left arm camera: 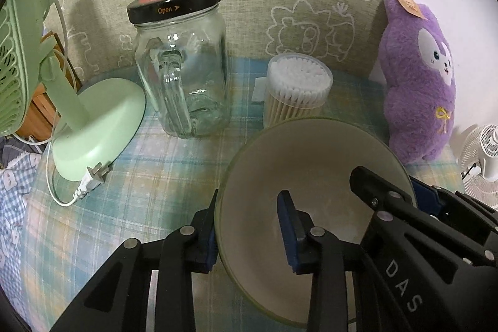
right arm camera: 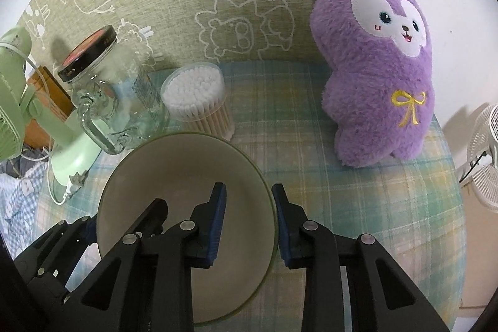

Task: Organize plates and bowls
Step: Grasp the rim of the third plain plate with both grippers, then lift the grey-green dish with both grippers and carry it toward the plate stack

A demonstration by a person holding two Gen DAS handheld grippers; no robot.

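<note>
The round counter (right arm camera: pixel 358 201), covered in a pale blue and yellow plaid cloth, carries a single wide, shallow, cream-coloured ceramic bowl with a greenish rim (left arm camera: pixel 311 164) at its near middle. The bowl is flanked on opposite sides: its left rim is straddled by the left tool (left arm camera: pixel 249 234), one blue-padded finger outside the wall and one inside, and its right rim is straddled in the same way by the right tool (right arm camera: pixel 249 226). Both tools are narrowed almost to the thickness of the wall and appear closed on the rim, though contact of the inner pads cannot be fully confirmed. Neither hand is nearer; a two-sided lift is judged to be what comes next. The bowl is seen to be empty. Beyond it, the clear glass handled jar with a black lid (left arm camera: pixel 182 64) looks empty, and the small clear round tub (right arm camera: pixel 199 97) is packed with upright cotton swabs
</note>
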